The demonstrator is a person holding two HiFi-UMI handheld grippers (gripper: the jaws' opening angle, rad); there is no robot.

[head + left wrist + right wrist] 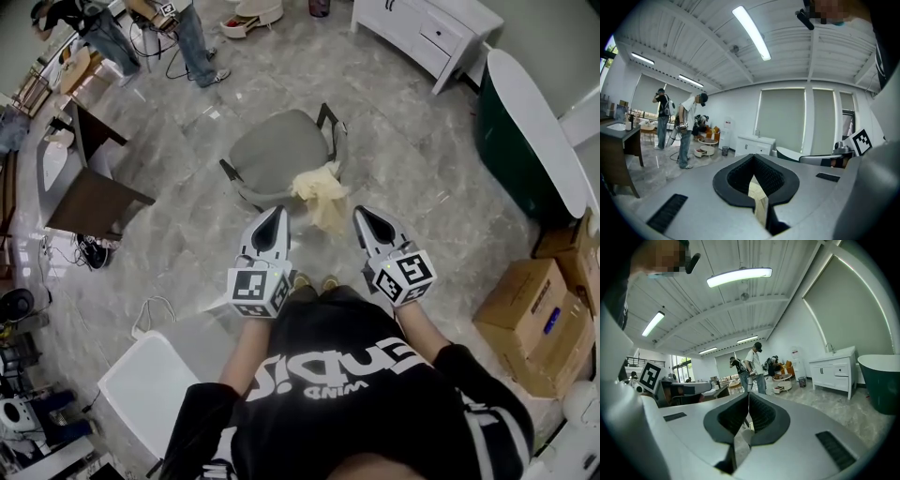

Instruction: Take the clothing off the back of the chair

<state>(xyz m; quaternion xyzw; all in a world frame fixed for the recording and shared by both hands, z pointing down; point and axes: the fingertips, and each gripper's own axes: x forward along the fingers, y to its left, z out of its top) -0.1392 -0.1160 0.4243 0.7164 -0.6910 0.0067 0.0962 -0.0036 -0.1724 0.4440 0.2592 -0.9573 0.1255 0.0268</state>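
Observation:
A grey chair (272, 150) stands on the marble floor in front of me. A cream garment (321, 195) is draped over its back edge, on the side nearest me. My left gripper (277, 214) hovers just left of the garment and my right gripper (362, 214) just right of it; both are level, shut and empty. In the left gripper view the jaws (753, 156) meet at their tips, and the cream cloth (758, 197) shows below through the slot. The right gripper (748, 394) has its jaws together, with floor showing beneath.
A dark table (94, 197) stands at the left and a white seat (150, 384) at the lower left. At the back right is a white cabinet (431, 33). A green tub (525, 122) and cardboard boxes (539, 323) line the right. People (192, 37) stand far back.

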